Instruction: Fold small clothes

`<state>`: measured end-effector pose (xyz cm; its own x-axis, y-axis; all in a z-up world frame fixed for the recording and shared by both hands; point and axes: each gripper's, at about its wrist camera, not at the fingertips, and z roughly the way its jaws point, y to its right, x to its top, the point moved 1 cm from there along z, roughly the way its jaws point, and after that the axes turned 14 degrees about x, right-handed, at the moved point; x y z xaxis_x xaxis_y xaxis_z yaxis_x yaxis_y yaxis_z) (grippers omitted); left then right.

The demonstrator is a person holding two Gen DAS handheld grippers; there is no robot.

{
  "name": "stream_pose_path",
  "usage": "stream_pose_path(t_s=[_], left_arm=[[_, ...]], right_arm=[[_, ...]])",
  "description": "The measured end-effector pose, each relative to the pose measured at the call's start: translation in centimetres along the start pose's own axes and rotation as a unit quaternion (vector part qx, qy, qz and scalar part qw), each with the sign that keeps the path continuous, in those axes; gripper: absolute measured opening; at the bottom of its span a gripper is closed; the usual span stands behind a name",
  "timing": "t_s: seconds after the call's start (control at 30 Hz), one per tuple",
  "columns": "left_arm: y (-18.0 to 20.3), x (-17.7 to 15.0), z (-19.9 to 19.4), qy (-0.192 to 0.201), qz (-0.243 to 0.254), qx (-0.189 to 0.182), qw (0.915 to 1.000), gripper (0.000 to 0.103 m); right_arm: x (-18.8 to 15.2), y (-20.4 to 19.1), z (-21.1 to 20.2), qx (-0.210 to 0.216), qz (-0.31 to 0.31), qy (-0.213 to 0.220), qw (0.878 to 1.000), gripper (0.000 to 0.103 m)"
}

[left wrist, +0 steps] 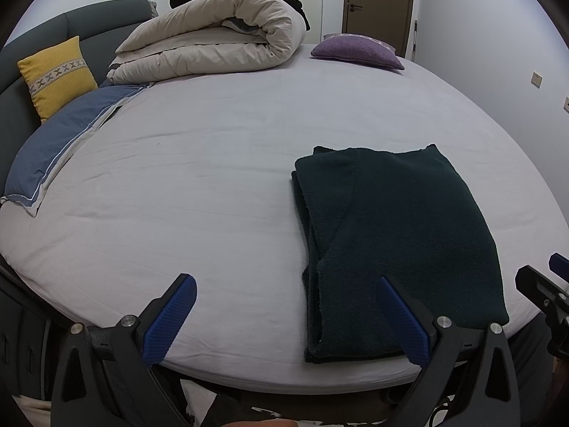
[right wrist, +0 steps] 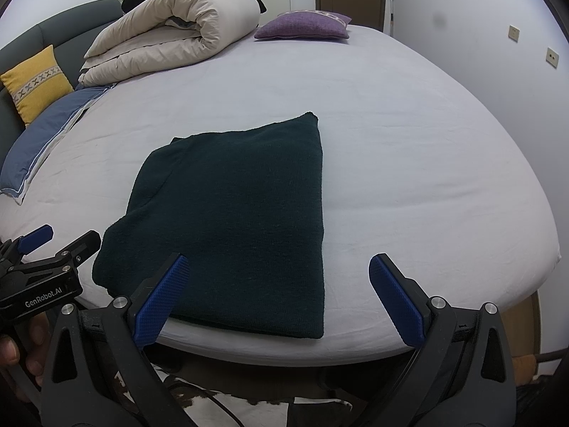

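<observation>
A dark green knit sweater (right wrist: 227, 220) lay folded in a rectangle on the bed sheet (right wrist: 426, 149) near its front edge, at 12 o'clock from the right gripper (right wrist: 279, 297). Both the right gripper and the left gripper (left wrist: 286, 315) were spread wide, holding nothing. The left gripper's body carried the writing "GenRobot.AI".

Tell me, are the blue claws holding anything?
Nothing is held. The left gripper and right gripper are both open, above the near edge of the folded dark green knit garment.

The right tongs (left wrist: 554, 277) are cut off by the left-wrist view's edge.
</observation>
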<state>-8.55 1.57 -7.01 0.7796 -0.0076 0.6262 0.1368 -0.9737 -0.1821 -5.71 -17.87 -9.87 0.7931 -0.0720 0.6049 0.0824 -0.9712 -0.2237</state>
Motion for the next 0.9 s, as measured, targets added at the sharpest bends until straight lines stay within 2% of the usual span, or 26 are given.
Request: stream_pose_path(t_s=[0.9], left_arm=[[-0.29,-0.25,0.1,-0.003,-0.013,0.0,0.9999,0.103]], right_arm=[[0.13,0.61,0.08,0.004,-0.001,-0.004,1.0,0.103]])
